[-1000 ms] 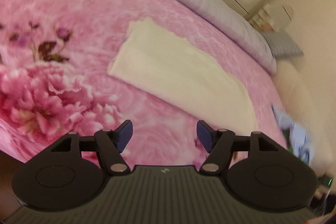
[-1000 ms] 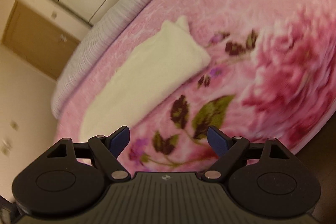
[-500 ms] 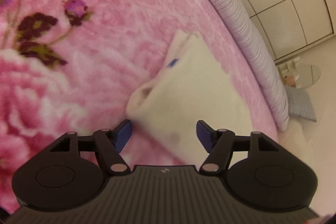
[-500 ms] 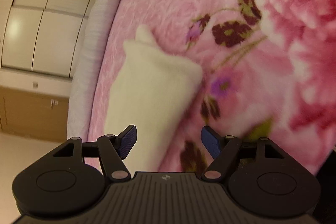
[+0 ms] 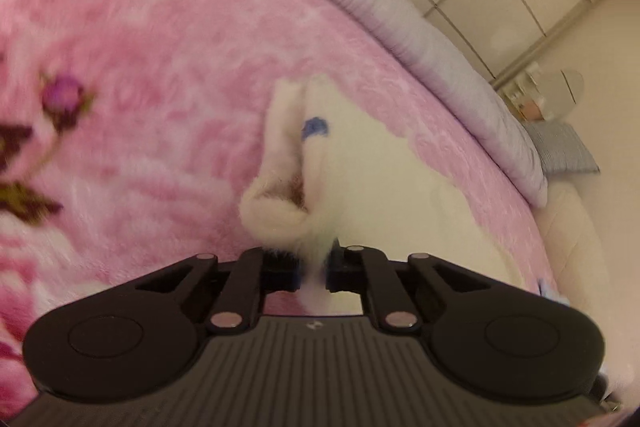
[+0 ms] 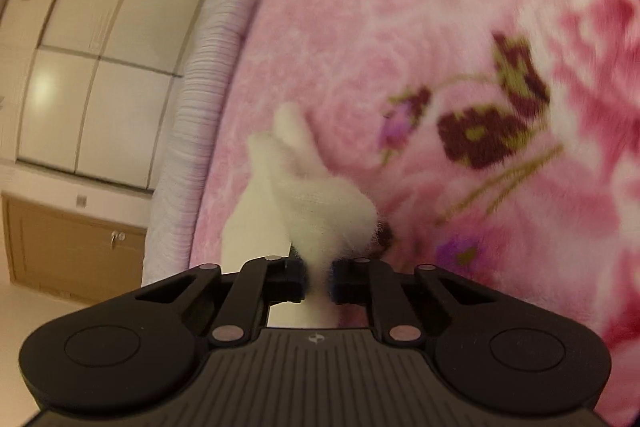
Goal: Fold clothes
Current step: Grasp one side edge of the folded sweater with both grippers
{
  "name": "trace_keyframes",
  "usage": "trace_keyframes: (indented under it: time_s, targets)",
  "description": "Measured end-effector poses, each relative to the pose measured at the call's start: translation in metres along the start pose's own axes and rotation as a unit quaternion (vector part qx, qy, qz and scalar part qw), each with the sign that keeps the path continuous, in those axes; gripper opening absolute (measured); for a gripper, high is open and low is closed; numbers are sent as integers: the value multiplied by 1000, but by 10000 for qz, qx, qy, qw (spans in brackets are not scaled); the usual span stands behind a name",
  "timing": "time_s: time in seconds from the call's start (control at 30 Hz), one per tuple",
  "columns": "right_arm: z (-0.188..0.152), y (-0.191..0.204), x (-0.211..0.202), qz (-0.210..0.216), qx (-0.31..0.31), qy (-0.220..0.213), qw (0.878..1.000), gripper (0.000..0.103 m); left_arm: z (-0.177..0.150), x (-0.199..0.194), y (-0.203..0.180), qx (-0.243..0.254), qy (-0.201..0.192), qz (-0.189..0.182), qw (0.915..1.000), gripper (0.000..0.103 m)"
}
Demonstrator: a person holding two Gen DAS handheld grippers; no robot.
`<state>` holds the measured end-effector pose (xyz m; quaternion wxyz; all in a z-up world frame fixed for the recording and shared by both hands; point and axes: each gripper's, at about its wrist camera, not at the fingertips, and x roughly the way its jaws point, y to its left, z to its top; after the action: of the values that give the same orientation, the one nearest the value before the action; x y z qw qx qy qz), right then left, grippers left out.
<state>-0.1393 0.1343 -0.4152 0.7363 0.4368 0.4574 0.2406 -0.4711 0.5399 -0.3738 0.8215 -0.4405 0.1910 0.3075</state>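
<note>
- Blanket (image 5: 168, 39): pink, plush, big flower print with dark maroon leaves and purple buds; covers the bed and fills most of both views.
- Quilt (image 5: 400, 27): pale lilac, ribbed, rolled in a long ridge along the blanket's far edge.
- Wardrobe (image 6: 92, 67): cream glossy panels behind the bed; a brown wooden cabinet (image 6: 68, 247) stands beside it in the right wrist view.
- Floor pale; a small striped cushion (image 5: 568, 147) lies past the quilt end, and a round mirror-like thing (image 5: 560, 95) stands near the wall, too blurred to tell more.
- Garment (image 5: 400, 195): cream-white, fuzzy knit, lying folded flat on the blanket; a small blue mark (image 5: 315, 127) sits near one end.
- Left gripper (image 5: 314, 269): black, blue pads, jaws pinched narrow on a bunched corner of the garment; fabric puffs up in a loop just ahead of the pads.
- Right gripper (image 6: 318, 277): same build, jaws pinched narrow on another corner of the garment; white fabric bulges between and above the pads.
</note>
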Motion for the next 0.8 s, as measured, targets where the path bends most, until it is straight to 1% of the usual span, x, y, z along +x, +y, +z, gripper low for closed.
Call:
trace_keyframes:
  time_s: [0.1, 0.2, 0.3, 0.33, 0.37, 0.4, 0.43, 0.47, 0.53, 0.63, 0.7, 0.77, 0.8]
  targets:
    - [0, -7, -25, 27, 81, 90, 9999, 10, -8, -23, -4, 74, 21, -111, 9999, 7]
    - [-1, -22, -57, -18, 113, 125, 9999, 10, -31, -51, -5, 181, 150, -183, 9996, 7]
    - [-2, -43, -80, -173, 49, 202, 9996, 11, -56, -59, 4, 135, 539, -72, 9984, 9]
    - [-3, -50, -82, -251, 56, 245, 9994, 14, -57, -62, 9, 99, 602, -15, 9981, 11]
    - [-5, -57, -84, -297, 144, 267, 9991, 22, -59, -64, 13, 64, 664, 41, 9978, 15]
    - [-6, -60, -86, -276, 209, 244, 9991, 26, -59, -67, 18, 36, 719, 91, 9974, 16]
    - [-7, -61, -88, -232, 242, 197, 9992, 37, -56, -73, 19, 60, 722, 103, 9973, 17]
    - [-8, -61, -90, -188, 274, 150, 9993, 42, -52, -80, 19, 112, 709, 123, 9973, 18]
    - [-6, -59, -87, -111, 205, 86, 9997, 46, -47, -94, 16, 217, 660, 78, 9976, 18]
    - [-2, -55, -74, -42, 145, 49, 9999, 47, -40, -110, 5, 402, 514, 44, 9979, 15]
    - [-3, -55, -66, -65, 157, 28, 9999, 47, -35, -119, -5, 510, 303, -125, 9982, 15]
    - [-4, -54, -61, -97, 167, -39, 9998, 47, -27, -123, -18, 542, 140, -354, 9978, 15]
    - [-4, -52, -60, -131, 144, -46, 9998, 47, -23, -122, -24, 640, 69, -405, 9971, 15]
